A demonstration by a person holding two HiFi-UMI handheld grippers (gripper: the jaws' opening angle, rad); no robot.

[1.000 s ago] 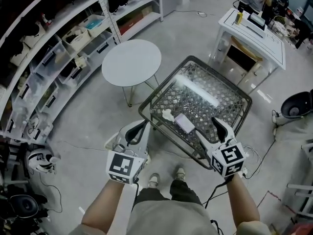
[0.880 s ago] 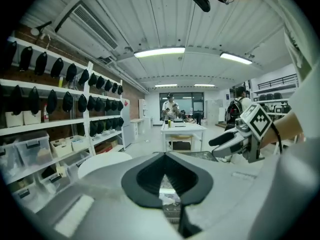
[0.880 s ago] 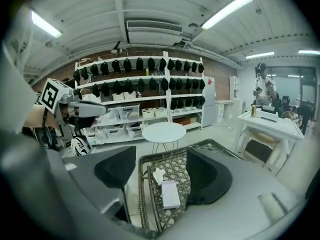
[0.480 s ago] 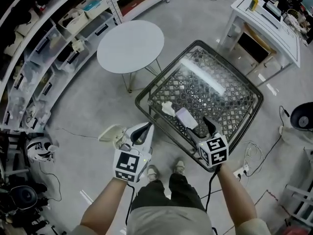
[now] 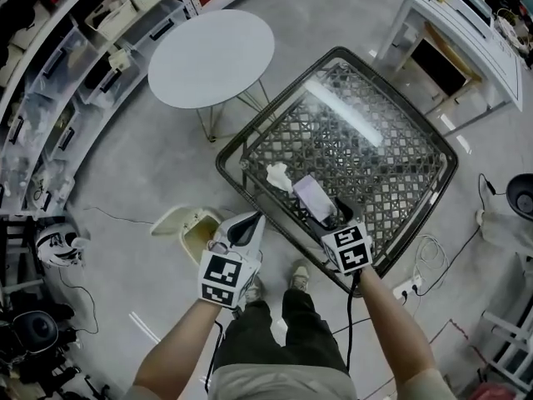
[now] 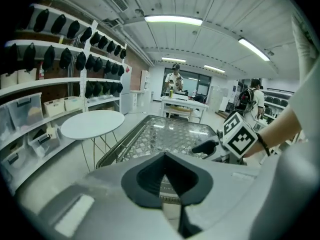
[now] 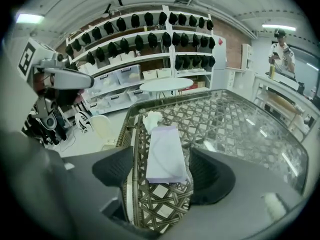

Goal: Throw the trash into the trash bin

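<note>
**Head view.** Both grippers are dropping toward the table's [image 5: 420, 192] near edge, clearly lower than a second ago. The right gripper [image 5: 333, 217] is arriving just short of the packet [image 5: 310, 197], which is lying directly ahead of its fingers. The tissue [image 5: 277, 174] is lying just beyond the packet. The left gripper [image 5: 247, 227] is hanging off the table edge, with the open bin [image 5: 185, 225] on the floor just outside its fingers. Judgement: a pick on the packet is being set up, and nothing is binned yet.

**Left gripper view.** The fingers are resting clenched together with nothing between them. The table is stretching ahead past the tips.

**Right gripper view.** The jaws have just been opening and are standing spread, released. The packet is lying flat on the table between the two pads, apparently touching neither. It is looking pale lilac, thin and rectangular. The tissue is sitting white and crumpled, past the fingertips at the packet's far end.
</note>
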